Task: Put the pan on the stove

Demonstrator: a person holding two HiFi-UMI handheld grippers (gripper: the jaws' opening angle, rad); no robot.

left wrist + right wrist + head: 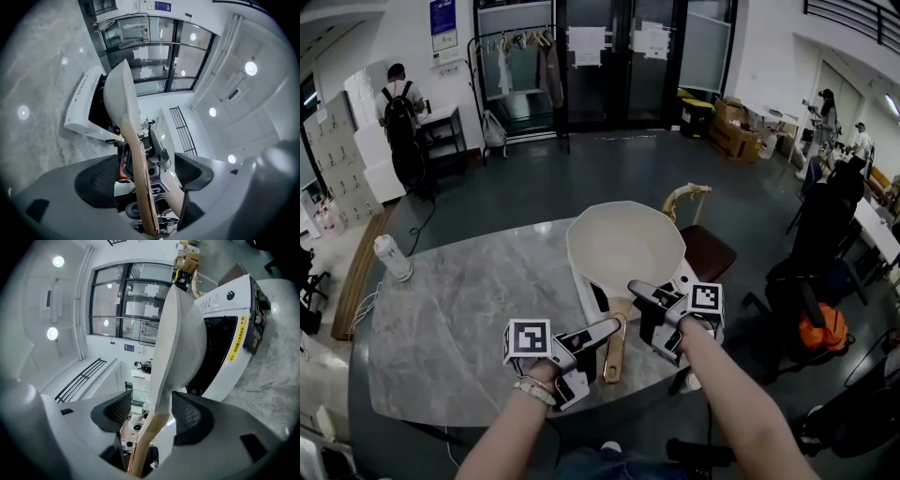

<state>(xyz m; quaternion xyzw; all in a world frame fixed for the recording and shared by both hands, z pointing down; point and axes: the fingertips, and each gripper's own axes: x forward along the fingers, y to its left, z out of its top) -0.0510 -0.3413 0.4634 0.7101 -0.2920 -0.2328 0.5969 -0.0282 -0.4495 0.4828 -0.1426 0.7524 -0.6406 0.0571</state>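
Note:
A cream pan [623, 244] sits on the white stove [686, 279] at the right side of the grey marble table [459, 319]. Its wooden handle [614, 352] points toward me. My left gripper [598, 352] straddles the handle's near end, jaws open, with gaps on both sides in the left gripper view, where the handle [145, 192] runs up to the pan [119, 101] and stove [82, 103]. My right gripper [649, 319] is open around the handle's neck; in its own view the handle [145, 441] passes between the pads toward the pan [180, 333] and stove [225, 357].
A white bottle [394, 258] stands near the table's left edge. A brown chair [705, 248] stands just behind the stove at the table's far right. The table's near edge runs under my forearms. People stand far off at the back left and right.

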